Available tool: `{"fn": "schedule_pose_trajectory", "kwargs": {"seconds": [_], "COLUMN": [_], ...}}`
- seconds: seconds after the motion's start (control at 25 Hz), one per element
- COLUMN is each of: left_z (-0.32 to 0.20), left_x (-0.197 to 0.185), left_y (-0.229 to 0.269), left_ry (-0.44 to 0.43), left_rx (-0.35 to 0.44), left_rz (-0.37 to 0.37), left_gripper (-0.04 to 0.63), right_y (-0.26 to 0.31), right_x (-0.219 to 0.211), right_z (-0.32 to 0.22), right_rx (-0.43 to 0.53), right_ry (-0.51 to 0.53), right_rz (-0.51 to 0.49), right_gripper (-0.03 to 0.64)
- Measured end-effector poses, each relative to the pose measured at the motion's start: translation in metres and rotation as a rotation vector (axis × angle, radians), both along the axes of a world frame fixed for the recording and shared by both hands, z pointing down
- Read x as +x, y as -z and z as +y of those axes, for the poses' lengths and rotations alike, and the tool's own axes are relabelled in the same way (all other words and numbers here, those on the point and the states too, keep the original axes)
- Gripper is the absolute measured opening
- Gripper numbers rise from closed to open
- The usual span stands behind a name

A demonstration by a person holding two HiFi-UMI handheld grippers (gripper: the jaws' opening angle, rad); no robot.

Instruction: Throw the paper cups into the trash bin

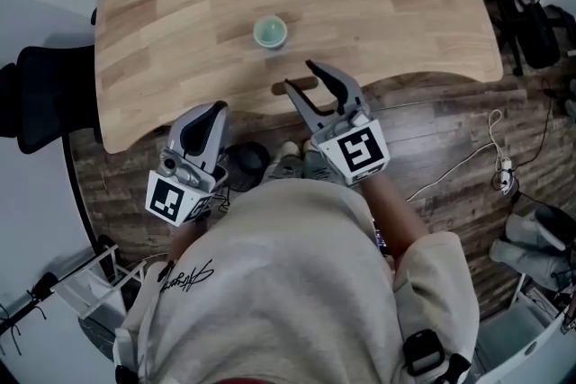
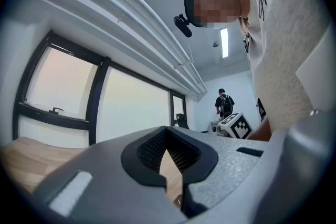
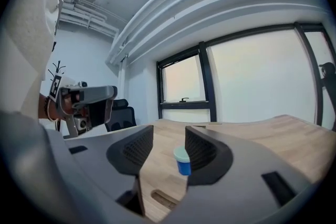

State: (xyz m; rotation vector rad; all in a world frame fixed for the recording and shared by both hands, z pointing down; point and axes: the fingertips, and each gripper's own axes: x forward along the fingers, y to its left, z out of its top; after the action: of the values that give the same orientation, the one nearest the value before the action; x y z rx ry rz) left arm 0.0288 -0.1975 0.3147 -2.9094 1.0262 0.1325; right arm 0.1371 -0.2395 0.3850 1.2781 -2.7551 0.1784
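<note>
Currently the right tongs (image 1: 299, 74) gape empty, with the cup (image 1: 269, 32) at their 11 o'clock. A skewed reach could topple it. Meanwhile the left tongs (image 1: 214, 111) sit closed.

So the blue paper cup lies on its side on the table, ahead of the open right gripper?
No: the paper cup stands upright on the table, ahead of the open right gripper; the right gripper view shows it.

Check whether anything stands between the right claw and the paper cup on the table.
Nothing visible does. The right claw stands open at the near edge of the table, and only bare wood lies between it and the upright paper cup.
</note>
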Motion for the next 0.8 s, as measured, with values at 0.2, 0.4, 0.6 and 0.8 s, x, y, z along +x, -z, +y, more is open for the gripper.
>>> {"fn": "schedule_pose_trajectory", "kwargs": {"seconds": [0.2,0.4,0.6,0.8], "left_z": [0.001,0.002,0.004,0.006], "left_x": [-0.009,-0.017,-0.028,-0.042], "left_y": [-0.005,-0.005,-0.007,-0.013], "left_ry": [0.017,0.037,0.068,0.112], "left_rx": [-0.021,-0.024,-0.035,-0.055], "left_rz": [-0.015,-0.025,-0.043,-0.065], "left_gripper": [0.002,0.002,0.002,0.002], "right_y": [-0.037,-0.075,-0.114,-0.139], "right_x": [-0.004,-0.009,-0.018,-0.026], "right_z": [-0.026,-0.049,-0.071,-0.090], "right_rx": [0.013,-0.047,-0.126,-0.165], "right_ry": [-0.009,-0.007,0.006,0.007], "right_rz": [0.020,0.066,0.120,0.164], "right_gripper": [0.236,0.258,0.262,0.275]}}
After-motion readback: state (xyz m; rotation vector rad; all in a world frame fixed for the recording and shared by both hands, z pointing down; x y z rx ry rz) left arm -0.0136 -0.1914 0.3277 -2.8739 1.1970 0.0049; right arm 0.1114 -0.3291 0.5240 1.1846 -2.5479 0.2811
